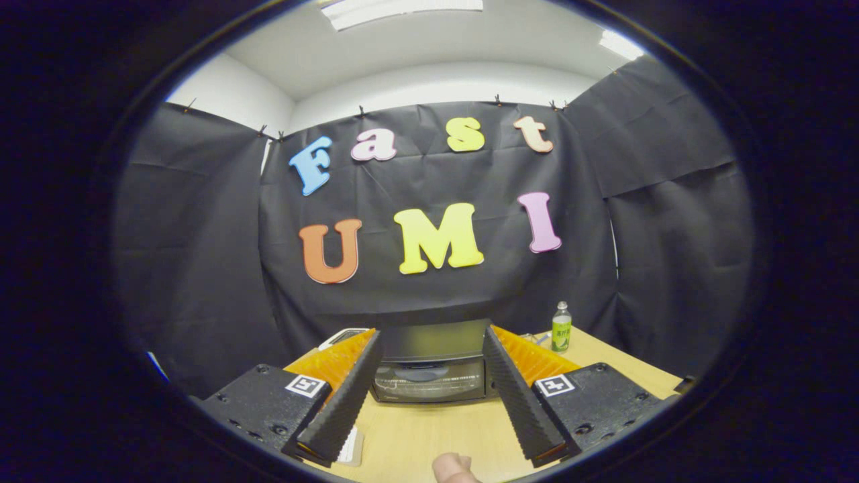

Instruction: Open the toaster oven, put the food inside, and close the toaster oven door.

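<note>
Gripper (429, 402) has its 2 fingers spread wide with nothing between them, oven (429, 365) sits dead ahead beyond the tips with its door up, so whichever end of the job this is, I'd stay centered on that door.
</note>
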